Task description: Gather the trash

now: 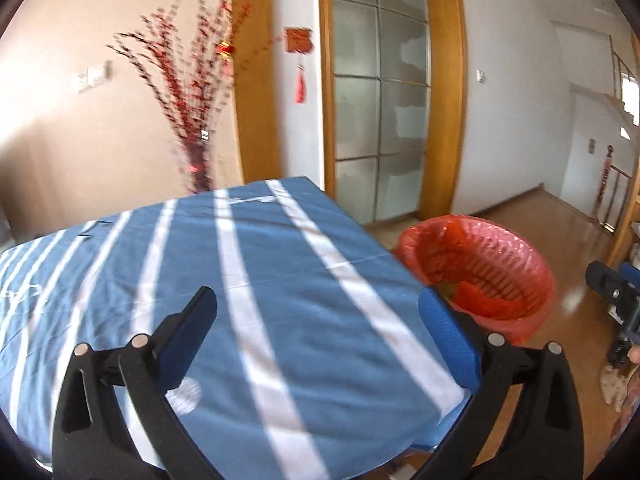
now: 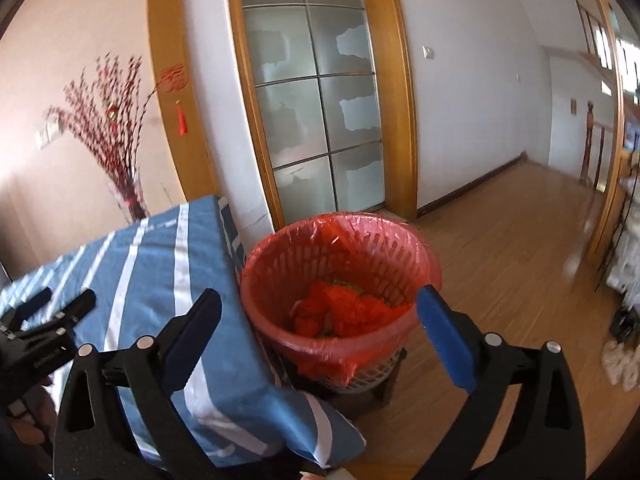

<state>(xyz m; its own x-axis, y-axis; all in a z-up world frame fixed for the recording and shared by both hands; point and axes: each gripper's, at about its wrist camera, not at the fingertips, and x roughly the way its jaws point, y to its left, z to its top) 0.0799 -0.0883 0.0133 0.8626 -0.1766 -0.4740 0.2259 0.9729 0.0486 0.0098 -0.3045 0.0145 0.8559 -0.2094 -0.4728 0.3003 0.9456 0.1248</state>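
left tongs (image 1: pixel 318 312) gaped, empty | right tongs (image 2: pixel 320 312) gaped, empty above bin (image 2: pixel 340 264) | trash (image 2: pixel 344 312) looked soft, light, crumpled; pinch a raised fold

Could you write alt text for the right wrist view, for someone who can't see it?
An open, empty right gripper points at a waste basket lined with a red bag, red scraps inside. It stands beside a table under a blue striped cloth.

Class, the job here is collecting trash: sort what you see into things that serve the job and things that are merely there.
Job: white plastic basket with red bag liner; crumpled red trash inside; left gripper and right gripper, both open and empty.

Merely there: blue striped tablecloth; vase of red branches; frosted glass door.
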